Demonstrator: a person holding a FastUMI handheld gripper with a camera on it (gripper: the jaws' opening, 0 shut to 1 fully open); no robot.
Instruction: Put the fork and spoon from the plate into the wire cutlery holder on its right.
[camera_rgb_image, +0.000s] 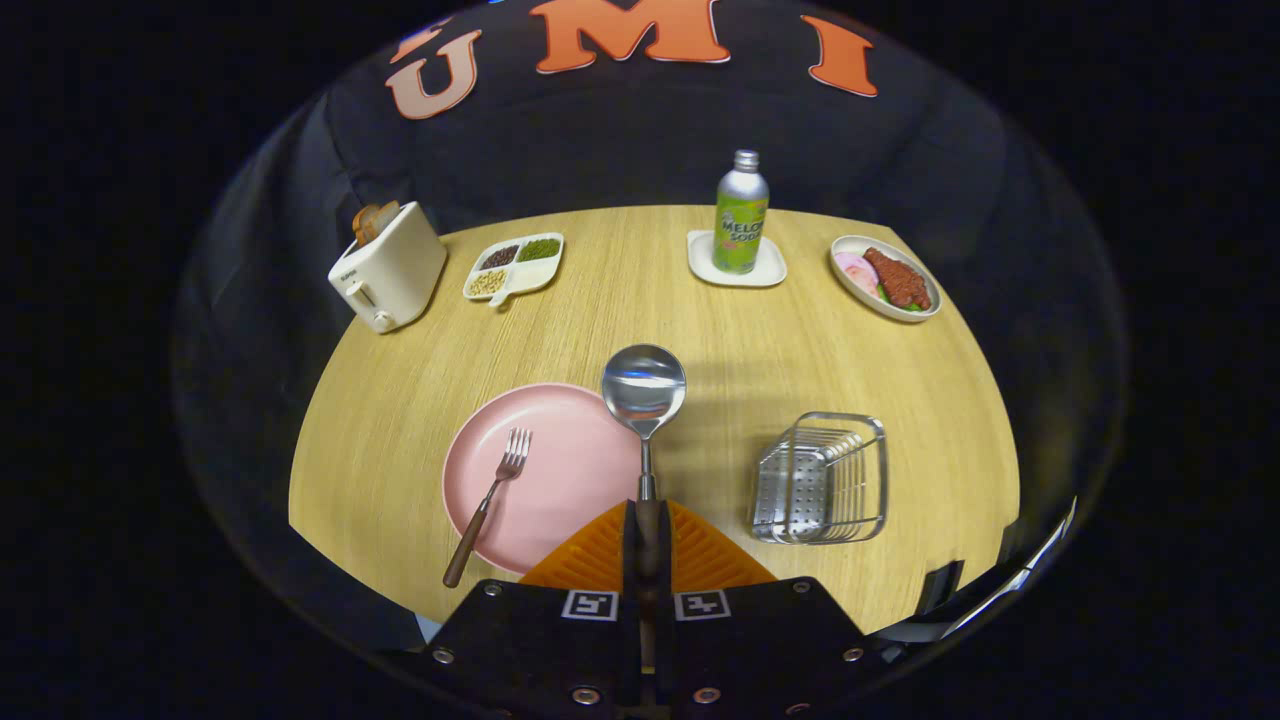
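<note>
We have the tongs (648, 545) clamped on the wooden handle of the steel spoon (644, 392), its bowl pointing straight ahead, with the wire cutlery holder (822, 478) near the worktop's right edge.

Even overhead light keeps the pale wooden round table (700, 330) bright and sharp, with glare on the shiny steel spoon bowl (643, 389). Soft shadows fall rightward. Fisheye distortion bends the table's far edges.
</note>
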